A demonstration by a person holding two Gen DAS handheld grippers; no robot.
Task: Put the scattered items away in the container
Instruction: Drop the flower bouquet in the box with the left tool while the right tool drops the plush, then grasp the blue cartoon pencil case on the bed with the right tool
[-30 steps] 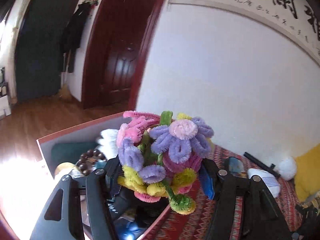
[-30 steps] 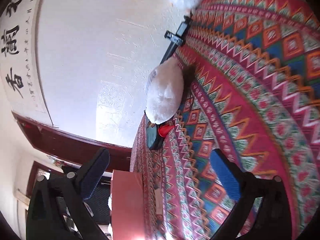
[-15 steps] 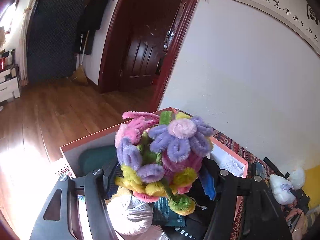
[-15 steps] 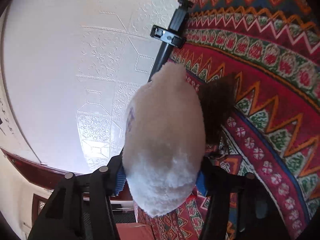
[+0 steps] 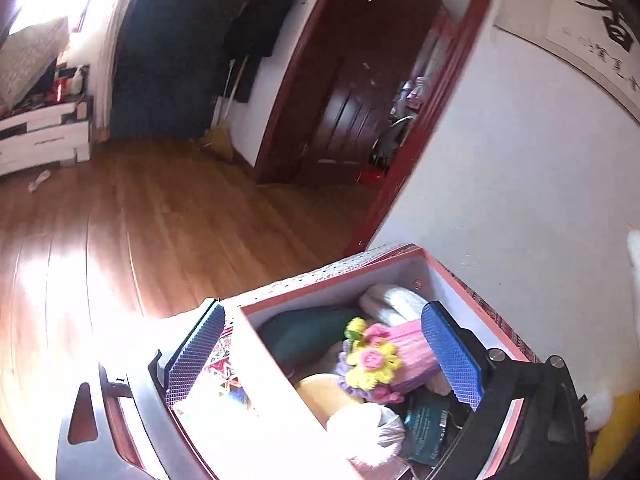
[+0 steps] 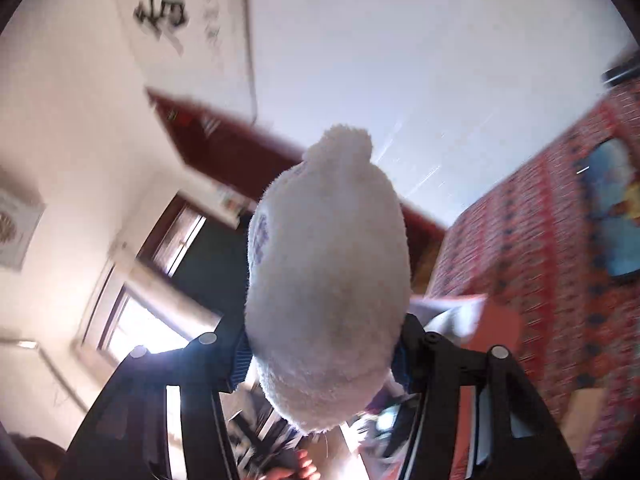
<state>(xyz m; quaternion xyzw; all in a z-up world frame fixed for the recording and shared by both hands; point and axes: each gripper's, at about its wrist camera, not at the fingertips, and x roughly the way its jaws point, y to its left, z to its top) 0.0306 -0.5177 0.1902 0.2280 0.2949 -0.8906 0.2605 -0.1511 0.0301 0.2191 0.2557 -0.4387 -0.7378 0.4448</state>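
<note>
In the left wrist view my left gripper (image 5: 324,354) is open and empty above the red box (image 5: 472,286). The pipe-cleaner flower bouquet (image 5: 378,362) lies inside the box among several other items. In the right wrist view my right gripper (image 6: 320,354) is shut on a white plush toy (image 6: 326,280), which is held in the air and fills the middle of the view. The red box (image 6: 500,328) shows blurred just behind and right of the toy.
The box holds a white yarn ball (image 5: 366,426), a dark green item (image 5: 308,334), a yellow item (image 5: 320,394) and a teal packet (image 5: 426,426). A patterned red cloth (image 6: 560,240) covers the table. A white wall (image 5: 520,184) stands behind; wooden floor (image 5: 140,220) lies left.
My left gripper opened and let the flower bouquet drop into the box. My right gripper closed on the white plush toy, lifted it off the cloth and swung toward the box.
</note>
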